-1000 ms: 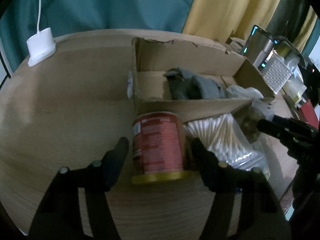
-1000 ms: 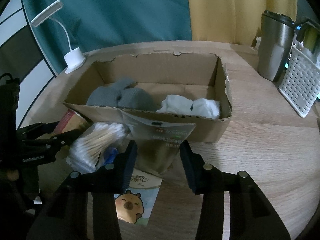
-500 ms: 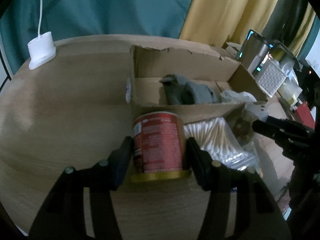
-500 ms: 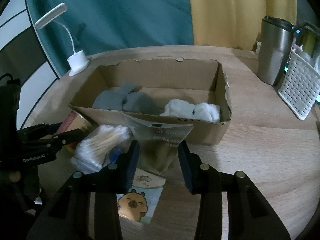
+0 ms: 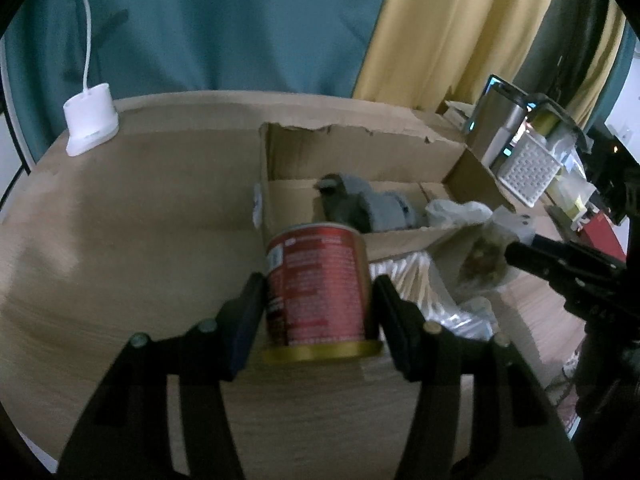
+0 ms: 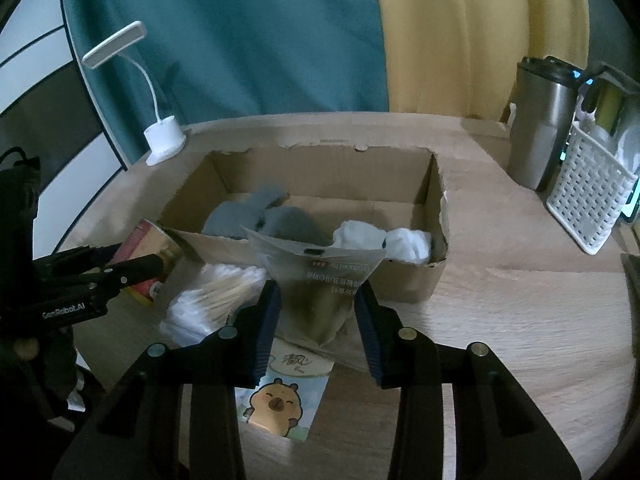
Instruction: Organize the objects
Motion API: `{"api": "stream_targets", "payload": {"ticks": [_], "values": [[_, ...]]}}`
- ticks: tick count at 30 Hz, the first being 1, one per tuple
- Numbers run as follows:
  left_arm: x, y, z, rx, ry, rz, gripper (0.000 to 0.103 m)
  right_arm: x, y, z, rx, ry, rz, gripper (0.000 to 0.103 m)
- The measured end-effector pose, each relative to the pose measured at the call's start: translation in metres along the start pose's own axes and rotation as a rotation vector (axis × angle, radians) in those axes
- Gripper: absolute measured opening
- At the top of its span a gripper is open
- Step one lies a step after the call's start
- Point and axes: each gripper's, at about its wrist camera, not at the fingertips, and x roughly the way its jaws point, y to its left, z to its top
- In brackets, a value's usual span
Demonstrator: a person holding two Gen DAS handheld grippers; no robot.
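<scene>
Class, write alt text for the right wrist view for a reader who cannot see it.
The right gripper is closed on a clear pouch in front of an open cardboard box holding grey socks and white socks. Cotton swabs lie left of the pouch.

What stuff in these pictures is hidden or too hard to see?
- Left wrist view: the bag of white cotton swabs is half hidden behind the red tin can.
- Right wrist view: the capybara picture card is partly covered by the clear pouch of dried brown bits.
- Both views: the floor of the open cardboard box under the grey socks is hidden.
- The can's label text is too blurred to read.
</scene>
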Motion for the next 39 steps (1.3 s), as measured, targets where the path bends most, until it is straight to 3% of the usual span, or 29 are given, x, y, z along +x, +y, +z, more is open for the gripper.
{"api": "stream_targets", "payload": {"ticks": [24,39], "values": [[-0.025,-0.01,0.027,0.02,-0.081,-0.007,0.056,-0.032,-0.008,0.021,-0.001,-0.091,-0.007,0.04],[-0.015,-0.012,0.048,0.02,-0.097,-0.004,0.056,-0.034,-0.023,0.035,0.014,-0.113,-0.018,0.04]]}}
